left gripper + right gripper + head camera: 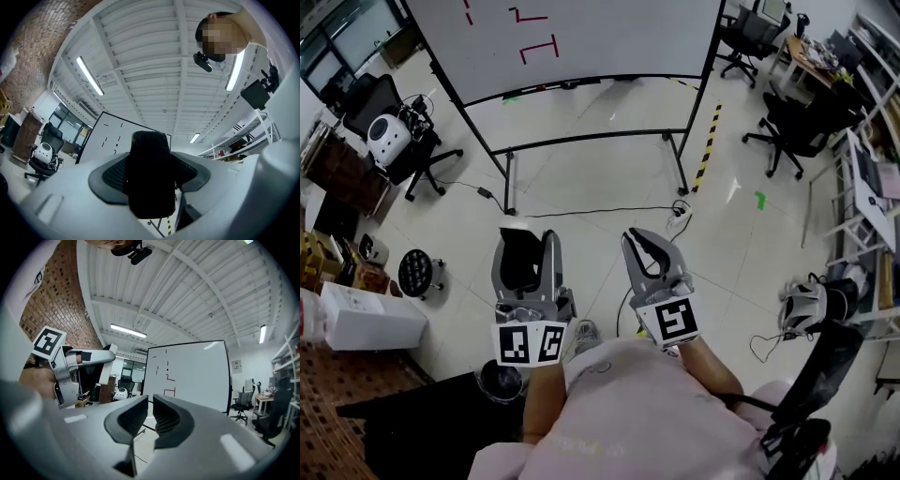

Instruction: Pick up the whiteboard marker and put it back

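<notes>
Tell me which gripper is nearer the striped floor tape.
Right. The right gripper sits below-left of the striped floor tape in the head view; the left gripper, clamping a black block, is farther left again.

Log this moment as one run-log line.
left claw: shut on dark object | right claw: shut, empty | whiteboard: ahead, apart from both claws | marker: not made out

A black office chair [380, 103] is standing at the far left with a white rounded device [389, 139] sitting on it. More black chairs [797, 127] are standing at the right beside a desk [811, 56]. A yellow-black striped tape [708, 145] is running across the pale floor [600, 122], a thin cable [581, 212] lying near it.
</notes>
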Demonstrator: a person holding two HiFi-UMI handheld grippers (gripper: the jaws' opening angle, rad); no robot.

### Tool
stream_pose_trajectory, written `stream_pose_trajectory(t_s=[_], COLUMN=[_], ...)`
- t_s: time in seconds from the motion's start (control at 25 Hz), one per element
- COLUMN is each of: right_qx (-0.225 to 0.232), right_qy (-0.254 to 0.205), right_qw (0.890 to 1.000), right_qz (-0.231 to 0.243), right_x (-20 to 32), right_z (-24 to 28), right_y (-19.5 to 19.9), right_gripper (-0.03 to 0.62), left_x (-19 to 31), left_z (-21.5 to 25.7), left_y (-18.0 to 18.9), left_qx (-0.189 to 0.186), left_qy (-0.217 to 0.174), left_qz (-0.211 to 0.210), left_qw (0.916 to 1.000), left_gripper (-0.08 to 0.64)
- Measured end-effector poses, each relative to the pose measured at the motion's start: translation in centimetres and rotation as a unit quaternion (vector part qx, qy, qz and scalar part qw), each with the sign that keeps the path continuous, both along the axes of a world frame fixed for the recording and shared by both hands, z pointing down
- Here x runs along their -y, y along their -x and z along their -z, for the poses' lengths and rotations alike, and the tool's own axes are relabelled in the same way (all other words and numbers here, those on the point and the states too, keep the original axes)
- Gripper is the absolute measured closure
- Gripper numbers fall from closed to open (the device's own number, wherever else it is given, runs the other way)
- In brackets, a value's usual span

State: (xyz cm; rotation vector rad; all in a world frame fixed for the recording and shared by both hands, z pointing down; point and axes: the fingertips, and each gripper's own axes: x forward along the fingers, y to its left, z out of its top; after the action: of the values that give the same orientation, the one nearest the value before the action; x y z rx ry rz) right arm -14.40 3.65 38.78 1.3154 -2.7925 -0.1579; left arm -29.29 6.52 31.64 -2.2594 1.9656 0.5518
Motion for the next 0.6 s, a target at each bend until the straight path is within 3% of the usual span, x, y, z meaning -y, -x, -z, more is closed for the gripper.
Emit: stream_pose_trajectory(t_s=[0.28, 0.6], right_qx=[0.008, 0.008], right_qy=[-0.007, -0.006], right_qw=[1.0, 1.0], right_qz=[-0.02, -0.021], right_x=[-0.2, -0.6], right_z=[0.4, 0.2], right_y=[-1.9, -3.5], right_gripper=[0.557, 0.557], left_x=[0.0, -0.9], left_z=[0.1, 0.2], left_y=[-2.6, -4.3], left_qx=[0.005, 0.01], left_qy=[-0.005, -0.011], left_qz=[-0.023, -0.02], left_qw=[0.9997, 0.9997], left_gripper=[0.293, 0.295])
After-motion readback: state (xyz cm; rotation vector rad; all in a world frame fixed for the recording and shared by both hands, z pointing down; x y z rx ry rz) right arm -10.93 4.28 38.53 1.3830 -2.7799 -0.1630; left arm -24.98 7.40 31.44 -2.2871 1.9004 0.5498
